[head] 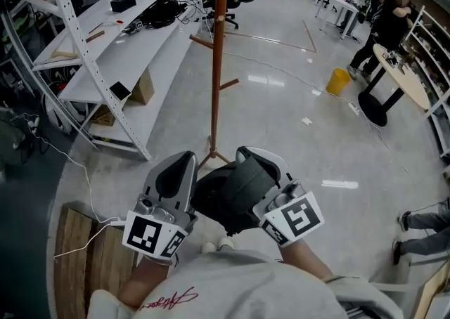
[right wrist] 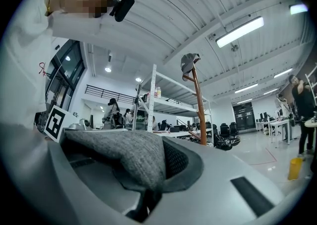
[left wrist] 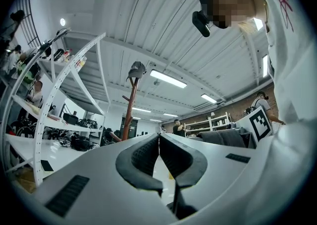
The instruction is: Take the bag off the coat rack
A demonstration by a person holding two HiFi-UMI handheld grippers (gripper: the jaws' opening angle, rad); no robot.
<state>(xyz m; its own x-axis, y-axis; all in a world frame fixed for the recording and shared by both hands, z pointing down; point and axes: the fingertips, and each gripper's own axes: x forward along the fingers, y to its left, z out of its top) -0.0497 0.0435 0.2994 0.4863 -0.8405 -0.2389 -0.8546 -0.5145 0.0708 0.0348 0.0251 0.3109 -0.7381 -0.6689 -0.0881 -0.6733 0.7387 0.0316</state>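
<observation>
The brown wooden coat rack [head: 219,64] stands on the floor ahead of me, its pegs bare in the head view. In the gripper views a grey cap tops the coat rack [left wrist: 130,110] [right wrist: 199,110]. A dark grey fabric bag [head: 232,194] hangs low and close to my body, off the rack. My right gripper [head: 249,154] is shut on the bag, whose grey cloth [right wrist: 129,154] is draped over the left jaw and pinched between the pads. My left gripper [head: 184,159] is just left of the bag. Its jaws [left wrist: 158,140] are shut together with nothing between them.
White metal shelving [head: 105,43] with electronics runs along the left. A wooden pallet [head: 84,254] and a white cable lie at lower left. A yellow bin [head: 337,81], a round table [head: 401,75] and standing people [head: 383,26] are at the far right. Someone's legs [head: 422,230] show at the right edge.
</observation>
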